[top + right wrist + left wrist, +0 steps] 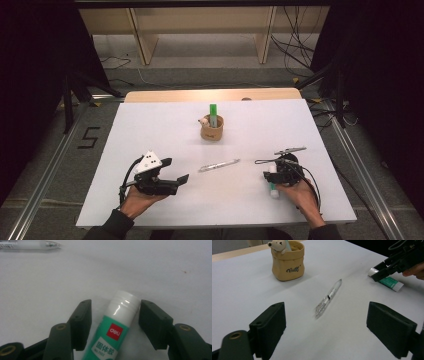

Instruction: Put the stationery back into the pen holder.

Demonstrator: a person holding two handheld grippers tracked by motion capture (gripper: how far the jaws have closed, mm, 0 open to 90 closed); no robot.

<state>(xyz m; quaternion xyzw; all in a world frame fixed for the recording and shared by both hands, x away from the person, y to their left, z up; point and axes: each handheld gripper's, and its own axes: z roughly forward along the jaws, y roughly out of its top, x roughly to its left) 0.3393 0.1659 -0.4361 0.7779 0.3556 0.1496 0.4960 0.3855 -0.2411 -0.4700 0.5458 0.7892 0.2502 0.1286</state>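
My right gripper (115, 322) straddles the glue stick (113, 327), jaws open; my left gripper (325, 330) gapes empty. Pen (219, 165) lies between; cup (212, 128) stands far.

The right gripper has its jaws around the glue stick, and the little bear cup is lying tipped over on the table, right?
Not quite. The bear cup is standing upright, not tipped over, as the left gripper view shows. The rest holds: the right gripper has its jaws on either side of the glue stick.
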